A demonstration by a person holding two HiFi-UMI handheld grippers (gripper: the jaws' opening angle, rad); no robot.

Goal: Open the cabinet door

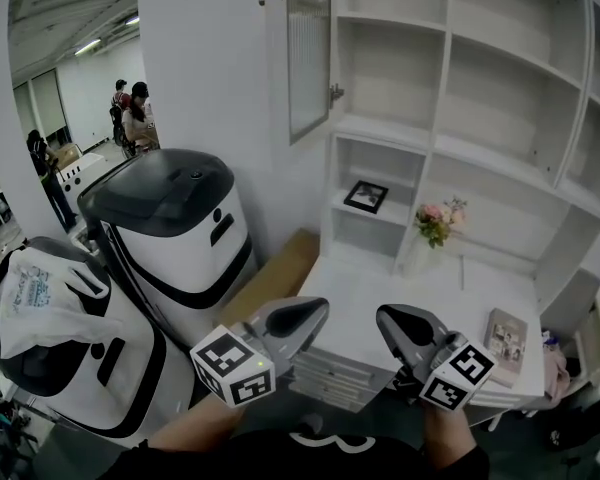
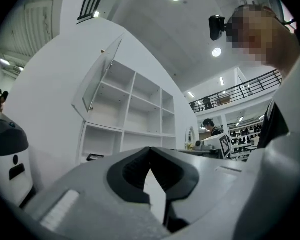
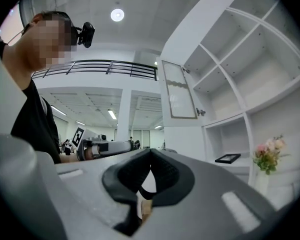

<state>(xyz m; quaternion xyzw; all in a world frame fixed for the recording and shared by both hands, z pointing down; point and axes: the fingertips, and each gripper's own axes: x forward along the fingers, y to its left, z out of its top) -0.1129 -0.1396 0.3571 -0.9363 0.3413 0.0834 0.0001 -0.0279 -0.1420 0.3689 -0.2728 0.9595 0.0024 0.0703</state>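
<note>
The white cabinet's glass-paned door (image 1: 308, 53) stands swung open toward me, its small knob (image 1: 335, 92) on the edge nearest the shelves. It also shows in the left gripper view as the door (image 2: 97, 79) and in the right gripper view as the door (image 3: 179, 91). My left gripper (image 1: 315, 313) and right gripper (image 1: 390, 318) hang low in front of my body, well below the door and apart from it. Both are shut with nothing between the jaws, as the left gripper (image 2: 150, 149) and right gripper (image 3: 150, 151) show in their own views.
The open shelves hold a black picture frame (image 1: 366, 195) and pink flowers (image 1: 436, 220). A small book (image 1: 507, 340) lies on the white desk (image 1: 380, 288). Two white machines with dark tops (image 1: 170, 228) and a cardboard box (image 1: 280, 268) stand at left; people (image 1: 135, 113) are far behind.
</note>
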